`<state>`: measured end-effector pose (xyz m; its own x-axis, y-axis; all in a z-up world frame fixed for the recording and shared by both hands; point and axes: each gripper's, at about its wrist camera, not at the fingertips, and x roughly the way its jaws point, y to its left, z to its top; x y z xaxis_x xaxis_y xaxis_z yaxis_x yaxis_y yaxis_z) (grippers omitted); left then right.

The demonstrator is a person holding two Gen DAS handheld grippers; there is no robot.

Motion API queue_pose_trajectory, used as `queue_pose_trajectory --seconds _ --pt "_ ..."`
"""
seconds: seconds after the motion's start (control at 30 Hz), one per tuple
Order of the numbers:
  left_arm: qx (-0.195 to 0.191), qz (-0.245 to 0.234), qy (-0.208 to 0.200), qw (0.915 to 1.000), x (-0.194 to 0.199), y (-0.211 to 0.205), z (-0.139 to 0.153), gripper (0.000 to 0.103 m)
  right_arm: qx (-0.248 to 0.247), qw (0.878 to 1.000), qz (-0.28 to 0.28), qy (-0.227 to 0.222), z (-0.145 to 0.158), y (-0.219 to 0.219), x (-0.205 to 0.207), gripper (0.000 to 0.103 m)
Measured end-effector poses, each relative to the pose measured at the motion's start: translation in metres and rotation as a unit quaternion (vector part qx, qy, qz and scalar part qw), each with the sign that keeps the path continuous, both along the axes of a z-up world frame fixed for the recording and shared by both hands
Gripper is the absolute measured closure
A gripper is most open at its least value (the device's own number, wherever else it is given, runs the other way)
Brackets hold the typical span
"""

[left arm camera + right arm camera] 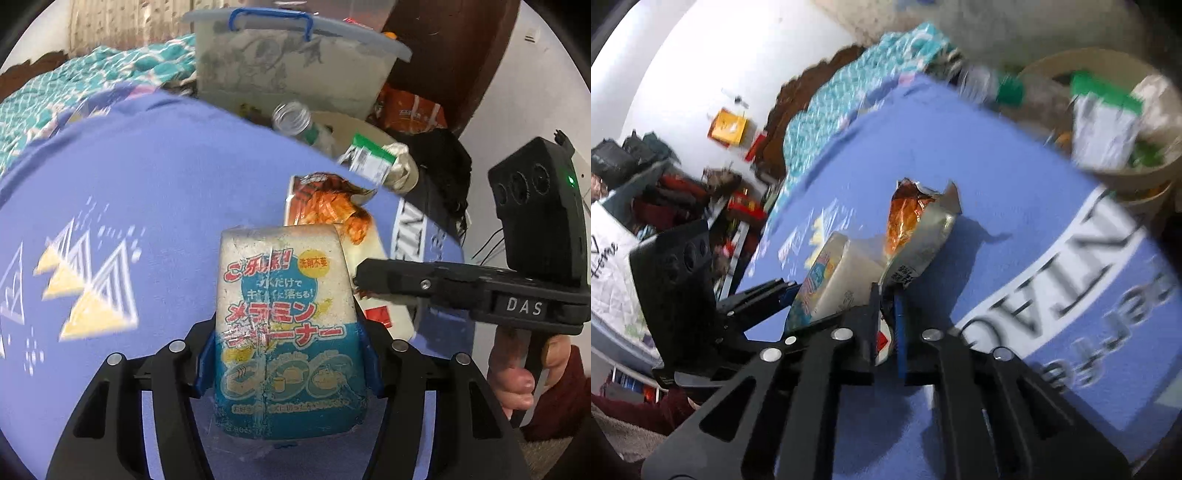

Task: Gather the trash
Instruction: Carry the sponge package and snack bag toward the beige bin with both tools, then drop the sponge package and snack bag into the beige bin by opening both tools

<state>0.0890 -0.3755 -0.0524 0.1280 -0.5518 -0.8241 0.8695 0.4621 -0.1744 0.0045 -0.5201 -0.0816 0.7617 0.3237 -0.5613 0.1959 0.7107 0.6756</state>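
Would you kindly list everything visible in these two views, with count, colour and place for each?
sponge pack: one, white, blue and red, held in the left tool.
snack bag: one, orange and silver, torn open, its end pinched in the right tool.
blanket: one, lilac with yellow triangles, under everything.
bin: one, beige, at the blanket's far edge.
bottle: one, clear with green label, sticking out of the bin.
carton: one, green and white, in the bin.
storage box: one, translucent with blue handle, behind the bin.
hand: one, gripping the right tool's handle.
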Motion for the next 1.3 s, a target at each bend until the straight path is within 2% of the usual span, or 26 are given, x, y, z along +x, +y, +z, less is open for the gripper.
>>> queue_pose_trajectory --seconds 0.1,0.23,0.33,0.47,0.57,0.6,0.67,0.7,0.73,0.8,0.87,0.9,0.93,1.0,1.07,1.2,1.3 --pt "-0.013 -0.025 -0.015 0.9995 0.0 -0.033 0.013 0.046 -0.014 0.999 -0.035 -0.016 0.015 -0.022 -0.009 0.094" --pt "-0.023 -0.06 -0.044 0.997 0.001 -0.1 0.03 0.046 -0.068 0.993 -0.09 -0.029 0.041 -0.065 -0.02 0.094" --pt "-0.018 -0.074 -0.044 0.9962 0.008 -0.15 0.035 0.046 -0.086 0.989 -0.121 -0.025 0.053 -0.111 -0.029 0.094" --pt "0.007 -0.063 -0.035 0.9974 0.031 -0.204 0.03 0.045 -0.021 0.989 -0.145 -0.007 0.045 -0.18 -0.019 0.094" --pt "0.041 -0.047 0.005 0.9981 0.06 -0.244 0.016 0.041 0.033 0.99 -0.138 0.02 0.023 -0.217 -0.004 0.093" --pt "0.05 -0.042 0.011 0.9978 0.065 -0.25 0.012 0.037 0.041 0.989 -0.134 0.041 0.014 -0.225 0.005 0.092" --pt "0.063 -0.028 0.003 0.9976 0.073 -0.263 0.005 0.019 0.024 0.987 -0.13 0.09 0.0 -0.233 0.021 0.091" --pt "0.064 -0.029 -0.001 0.9976 0.074 -0.265 0.004 0.017 0.012 0.985 -0.127 0.117 -0.009 -0.235 0.027 0.091" --pt "0.065 -0.032 0.0 0.9974 0.075 -0.269 0.004 0.016 0.01 0.984 -0.125 0.124 -0.012 -0.235 0.028 0.089" --pt "0.063 -0.036 0.004 0.9973 0.076 -0.272 0.004 0.014 -0.007 0.986 -0.124 0.113 -0.009 -0.232 0.024 0.075" --pt "0.05 -0.034 0.007 0.9981 0.076 -0.27 0.008 0.011 -0.017 0.988 -0.126 0.089 -0.001 -0.227 0.017 0.039" --pt "0.044 -0.033 0.01 0.9984 0.077 -0.269 0.01 0.011 -0.031 0.987 -0.137 0.074 0.007 -0.223 0.011 0.034" --pt "0.037 -0.031 0.014 0.9987 0.078 -0.267 0.013 0.011 -0.054 0.985 -0.149 0.071 0.012 -0.218 0.008 0.031" --pt "0.019 -0.025 0.022 0.9993 0.077 -0.257 0.024 0.011 -0.102 0.979 -0.164 0.063 0.025 -0.206 0.001 0.031" --pt "-0.001 -0.021 0.024 0.9995 0.075 -0.242 0.038 0.011 -0.115 0.976 -0.175 0.053 0.033 -0.194 -0.007 0.031" --pt "-0.036 -0.011 0.016 0.9992 0.064 -0.2 0.06 0.011 -0.115 0.975 -0.188 0.034 0.043 -0.169 -0.031 0.031" --pt "-0.039 0.003 -0.012 0.9992 0.048 -0.158 0.066 0.011 -0.1 0.975 -0.198 0.02 0.045 -0.143 -0.045 0.031"
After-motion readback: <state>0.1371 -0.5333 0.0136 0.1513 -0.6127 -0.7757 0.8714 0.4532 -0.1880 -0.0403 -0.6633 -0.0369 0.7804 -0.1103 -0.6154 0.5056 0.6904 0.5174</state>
